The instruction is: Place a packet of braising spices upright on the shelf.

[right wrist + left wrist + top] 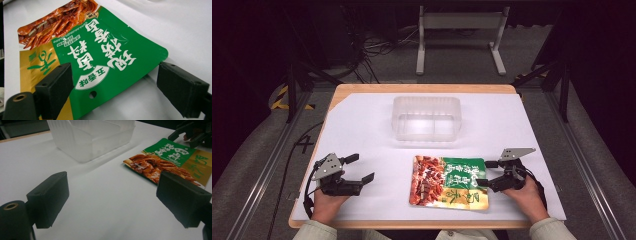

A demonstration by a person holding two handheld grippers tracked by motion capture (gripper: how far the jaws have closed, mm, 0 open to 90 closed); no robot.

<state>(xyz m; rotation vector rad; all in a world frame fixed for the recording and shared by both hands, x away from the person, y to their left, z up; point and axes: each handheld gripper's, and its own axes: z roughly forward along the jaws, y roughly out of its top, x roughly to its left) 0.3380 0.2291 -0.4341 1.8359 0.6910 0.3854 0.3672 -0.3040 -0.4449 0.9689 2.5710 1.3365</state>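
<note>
A flat snack packet (449,181), green and gold with a picture of red-brown food, lies on the white table near the front. My right gripper (486,173) is open at the packet's right edge. In the right gripper view the packet's green end (100,50) with its hang hole lies between the two jaws of that gripper (115,82), and the pads do not press on it. My left gripper (362,167) rests open at the front left, well apart from the packet. Its jaws (112,195) have nothing between them and point toward the packet (170,160).
A clear plastic container (426,131) stands empty at the table's middle, behind the packet, and appears close in the left gripper view (92,137). The white sheet (362,125) covers a wooden table. Metal frames and cables stand on the floor beyond.
</note>
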